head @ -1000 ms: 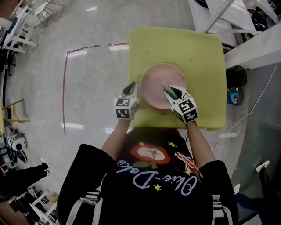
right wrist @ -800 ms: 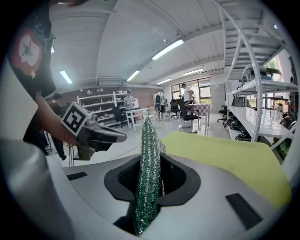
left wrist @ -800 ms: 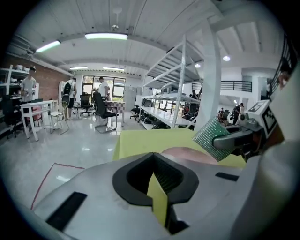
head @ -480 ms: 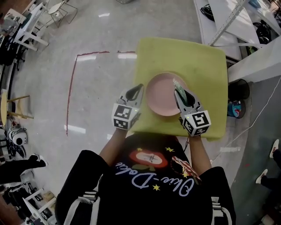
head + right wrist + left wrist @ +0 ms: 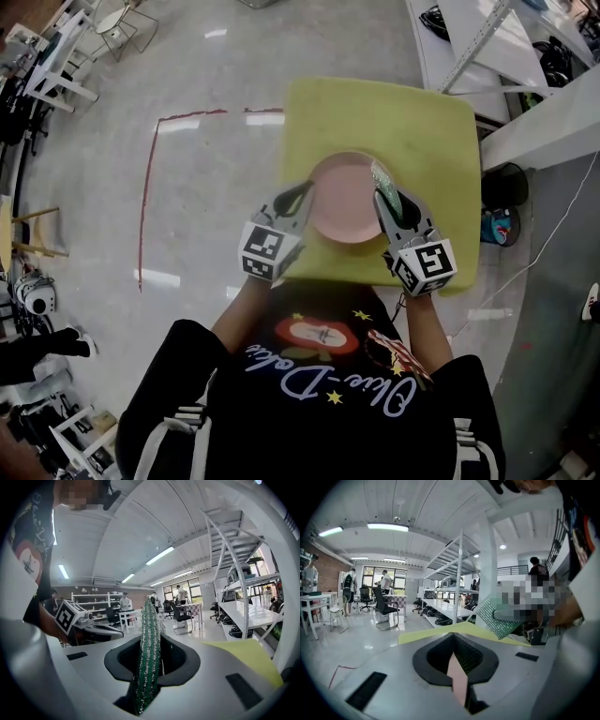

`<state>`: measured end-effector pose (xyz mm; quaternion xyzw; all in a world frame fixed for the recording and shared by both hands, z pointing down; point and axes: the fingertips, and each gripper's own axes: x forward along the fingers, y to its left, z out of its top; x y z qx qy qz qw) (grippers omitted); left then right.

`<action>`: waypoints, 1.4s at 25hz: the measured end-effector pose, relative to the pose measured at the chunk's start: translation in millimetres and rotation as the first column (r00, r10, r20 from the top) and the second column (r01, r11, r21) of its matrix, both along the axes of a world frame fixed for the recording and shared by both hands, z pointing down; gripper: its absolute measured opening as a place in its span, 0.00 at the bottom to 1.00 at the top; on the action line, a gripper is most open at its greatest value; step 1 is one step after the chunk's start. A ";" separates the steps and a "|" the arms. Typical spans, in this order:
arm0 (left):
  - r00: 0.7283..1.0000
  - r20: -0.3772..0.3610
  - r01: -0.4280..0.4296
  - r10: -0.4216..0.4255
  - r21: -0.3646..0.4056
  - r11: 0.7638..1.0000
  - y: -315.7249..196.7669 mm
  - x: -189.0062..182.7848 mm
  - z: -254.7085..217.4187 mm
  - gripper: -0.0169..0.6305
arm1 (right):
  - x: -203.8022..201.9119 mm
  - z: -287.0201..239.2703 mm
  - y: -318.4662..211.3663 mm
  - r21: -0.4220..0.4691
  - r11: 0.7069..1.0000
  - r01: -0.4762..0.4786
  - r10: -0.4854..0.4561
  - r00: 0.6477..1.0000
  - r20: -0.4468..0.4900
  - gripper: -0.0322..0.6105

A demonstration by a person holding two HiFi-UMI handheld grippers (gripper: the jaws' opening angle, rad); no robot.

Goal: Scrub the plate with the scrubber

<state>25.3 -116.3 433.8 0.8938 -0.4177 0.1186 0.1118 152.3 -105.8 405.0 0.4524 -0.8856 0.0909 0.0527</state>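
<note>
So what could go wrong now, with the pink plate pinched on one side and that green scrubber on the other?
1. The left gripper pinches the pink plate only at its thin rim. Hard scrubbing could twist it loose and drop it onto the yellow surface.
2. The green scrubber looks floppy and sits edge-on in the right gripper, so it might fold or slide out while rubbing.

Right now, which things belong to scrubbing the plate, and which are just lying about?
For the job: pink plate, in the left gripper; green scrubber, in the right gripper; yellow table beneath.
Just about: white shelving, office chair, red floor tape.
</note>
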 end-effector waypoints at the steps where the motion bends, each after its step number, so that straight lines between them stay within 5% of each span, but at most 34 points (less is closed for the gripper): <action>1: 1.000 -0.004 0.003 -0.003 0.001 1.000 -0.4 -1.1 -1.4 0.03 | 0.1 -0.3 0.7 -0.001 1.000 -0.001 0.001 1.000 -0.002 0.15; 35: 0.996 -0.072 0.052 -0.052 -0.011 0.999 -4.7 1.0 -11.6 0.03 | 8.1 -5.2 6.1 -0.013 1.000 -0.026 0.025 0.999 -0.021 0.15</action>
